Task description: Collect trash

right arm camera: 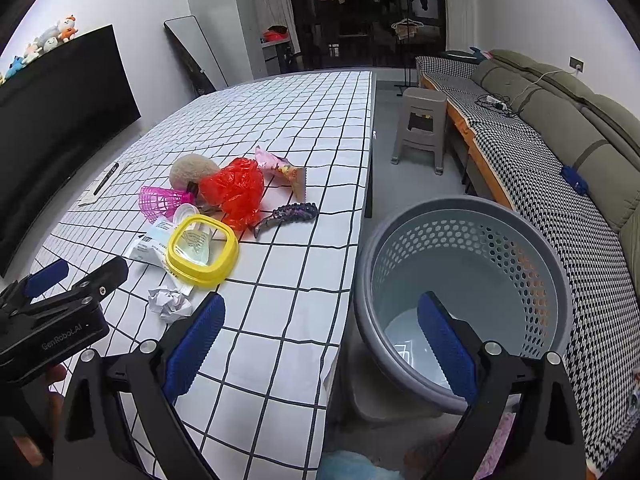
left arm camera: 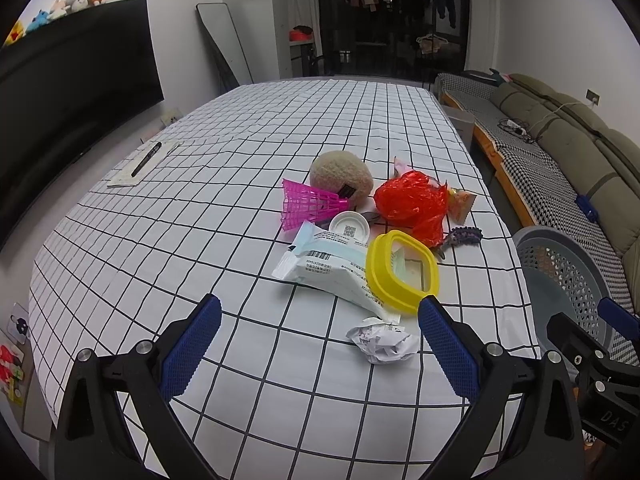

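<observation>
A crumpled white paper ball lies on the checked tablecloth near the front edge. Behind it lie a white wipes packet, a yellow lid, a white cap, a pink shuttlecock, a red plastic bag, a snack wrapper and a purple hair clip. My left gripper is open and empty, just short of the paper ball. My right gripper is open and empty, over the table's right edge beside a grey perforated basket.
A beige plush ball sits behind the shuttlecock. A pen on paper lies at the table's far left. A grey stool and a sofa stand to the right. A dark screen is on the left.
</observation>
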A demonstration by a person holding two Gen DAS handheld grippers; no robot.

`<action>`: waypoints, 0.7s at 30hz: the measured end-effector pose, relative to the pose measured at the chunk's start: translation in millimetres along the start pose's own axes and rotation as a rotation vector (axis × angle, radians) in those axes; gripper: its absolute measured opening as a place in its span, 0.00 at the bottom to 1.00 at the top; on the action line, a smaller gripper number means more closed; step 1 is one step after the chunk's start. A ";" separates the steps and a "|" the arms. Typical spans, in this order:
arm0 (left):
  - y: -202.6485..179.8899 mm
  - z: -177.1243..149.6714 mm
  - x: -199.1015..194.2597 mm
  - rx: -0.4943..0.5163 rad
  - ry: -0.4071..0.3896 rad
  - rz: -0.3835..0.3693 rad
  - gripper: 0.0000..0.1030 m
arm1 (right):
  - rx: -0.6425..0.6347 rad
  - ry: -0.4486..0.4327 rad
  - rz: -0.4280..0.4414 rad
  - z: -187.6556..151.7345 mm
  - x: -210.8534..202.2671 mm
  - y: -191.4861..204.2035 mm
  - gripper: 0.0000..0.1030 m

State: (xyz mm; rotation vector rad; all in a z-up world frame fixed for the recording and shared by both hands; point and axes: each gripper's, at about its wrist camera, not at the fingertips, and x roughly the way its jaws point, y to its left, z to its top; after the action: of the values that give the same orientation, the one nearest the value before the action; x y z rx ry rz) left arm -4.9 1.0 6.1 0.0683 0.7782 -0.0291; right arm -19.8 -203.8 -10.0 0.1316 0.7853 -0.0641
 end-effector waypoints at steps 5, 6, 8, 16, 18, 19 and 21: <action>-0.6 -0.4 -0.3 0.000 0.000 -0.001 0.94 | 0.001 0.000 0.002 -1.1 -0.3 -0.8 0.90; -0.8 -0.2 -0.2 0.000 0.000 0.000 0.94 | 0.001 0.000 0.003 -1.3 0.0 -0.8 0.90; -1.5 -0.4 -0.2 0.001 -0.002 0.001 0.94 | 0.002 0.001 0.004 -1.7 0.0 -0.8 0.90; -2.1 -0.4 -0.8 0.003 -0.003 0.001 0.94 | 0.002 0.002 0.004 -2.4 0.4 -0.8 0.90; -2.4 -0.4 -1.1 0.003 -0.004 0.002 0.94 | 0.002 0.002 0.005 -2.4 0.2 -0.8 0.90; -2.4 -0.3 -1.1 0.003 -0.005 0.001 0.94 | 0.002 0.002 0.004 -2.4 0.2 -0.7 0.90; -2.6 -0.4 -1.0 0.004 -0.005 0.001 0.94 | 0.002 0.002 0.004 -2.6 1.1 -0.7 0.90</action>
State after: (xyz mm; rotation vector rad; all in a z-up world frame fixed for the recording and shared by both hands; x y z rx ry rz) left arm -6.0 -1.6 6.3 0.0723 0.7728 -0.0296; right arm -20.9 -204.1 -12.6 0.1348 0.7872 -0.0605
